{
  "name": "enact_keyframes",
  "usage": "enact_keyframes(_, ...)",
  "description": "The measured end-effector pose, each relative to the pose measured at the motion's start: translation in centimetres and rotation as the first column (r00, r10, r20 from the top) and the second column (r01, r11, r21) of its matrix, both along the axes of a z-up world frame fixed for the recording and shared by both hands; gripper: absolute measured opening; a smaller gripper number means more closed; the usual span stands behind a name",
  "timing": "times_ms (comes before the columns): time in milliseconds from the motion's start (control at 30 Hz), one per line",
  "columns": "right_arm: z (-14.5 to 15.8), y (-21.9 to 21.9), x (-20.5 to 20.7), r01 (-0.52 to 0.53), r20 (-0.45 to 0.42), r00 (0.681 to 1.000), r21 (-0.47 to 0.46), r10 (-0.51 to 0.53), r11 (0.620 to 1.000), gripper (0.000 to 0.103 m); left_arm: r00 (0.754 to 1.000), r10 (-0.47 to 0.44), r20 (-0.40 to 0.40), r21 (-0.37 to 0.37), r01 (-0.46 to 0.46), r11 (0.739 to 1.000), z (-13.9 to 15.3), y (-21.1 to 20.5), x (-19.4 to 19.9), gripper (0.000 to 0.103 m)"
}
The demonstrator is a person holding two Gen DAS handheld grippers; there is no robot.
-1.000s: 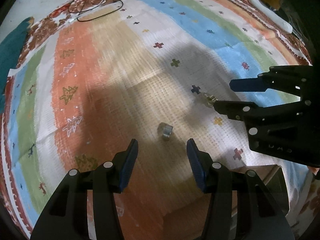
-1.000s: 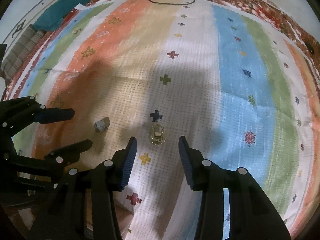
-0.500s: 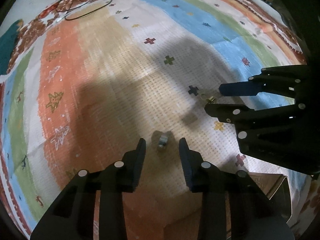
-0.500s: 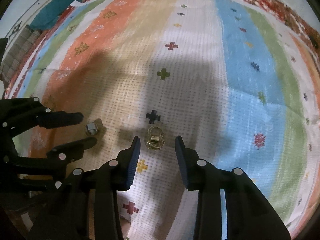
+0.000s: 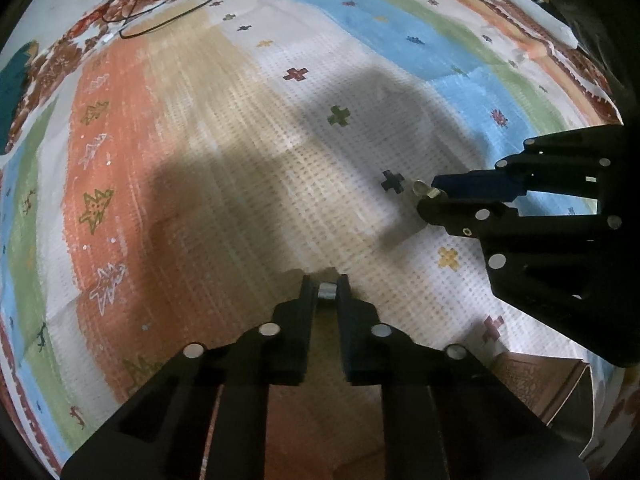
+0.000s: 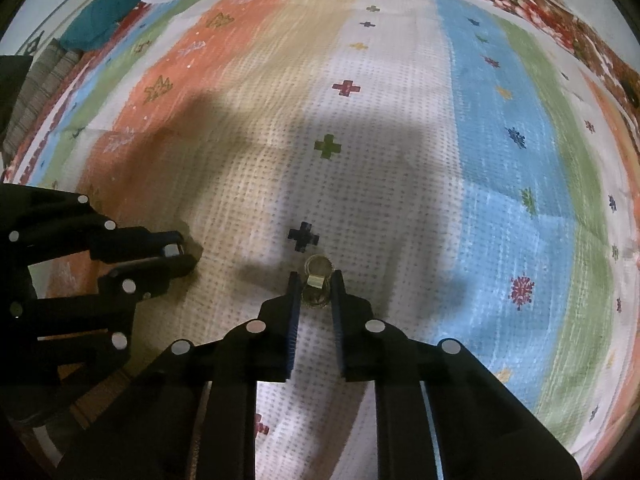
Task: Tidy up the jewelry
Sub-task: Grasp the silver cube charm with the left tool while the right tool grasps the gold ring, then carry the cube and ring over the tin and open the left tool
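Observation:
A small silver ring (image 5: 327, 292) lies on the striped mat (image 5: 240, 160) between the tips of my left gripper (image 5: 326, 284). Its jaws are closing and both pads touch the ring. In the right wrist view a pair of gold hoop earrings (image 6: 318, 266) sits between the fingers of my right gripper (image 6: 316, 280). Those jaws are closing too, with the pads against the hoops. Each view also shows the other tool: the right gripper (image 5: 430, 196) at the right edge, the left gripper (image 6: 182, 254) at the left. Both point steeply down at the mat.
A black cable (image 5: 160, 24) loops at the mat's far edge. A teal cloth (image 6: 120, 4) lies beyond the far left corner. A brown cardboard box (image 5: 540, 384) stands near me under the right gripper. A white stick-like object (image 5: 532, 12) rests far right.
Both grippers' jaws have narrowed from wide apart onto their pieces. The left gripper came down and forward until the silver ring sat between its tips. The right gripper stayed over the earrings.

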State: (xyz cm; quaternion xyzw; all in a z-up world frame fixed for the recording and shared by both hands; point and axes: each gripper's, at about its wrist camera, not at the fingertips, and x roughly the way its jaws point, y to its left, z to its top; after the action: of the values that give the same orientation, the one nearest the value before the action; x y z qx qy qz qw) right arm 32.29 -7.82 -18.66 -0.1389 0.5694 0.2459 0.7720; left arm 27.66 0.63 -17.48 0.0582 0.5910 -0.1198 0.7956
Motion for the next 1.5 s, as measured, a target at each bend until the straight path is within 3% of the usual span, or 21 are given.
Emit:
enact_keyframes(633, 2.6, 0.2, -1.6, -0.010, 0.042, 0.999, 0.033, 0.008, 0.999, 0.016, 0.995, 0.088, 0.047, -0.001, -0.088, 0.996, 2.2, 0.9, -2.0, 0.008)
enact_keyframes(1033, 4.1, 0.4, -3.0, -0.005, 0.064, 0.998, 0.050, 0.001, 0.999, 0.016, 0.980, 0.190, 0.061, 0.017, -0.191, 0.981, 3.7, 1.6, -3.4, 0.008)
enact_keyframes(1500, 6.6, -0.7, -4.7, 0.050, 0.083, 0.995, 0.078, -0.057, 0.996, 0.016, 0.961, 0.243, 0.133, -0.031, -0.241, 0.970, 7.4, 1.8, -5.7, 0.008)
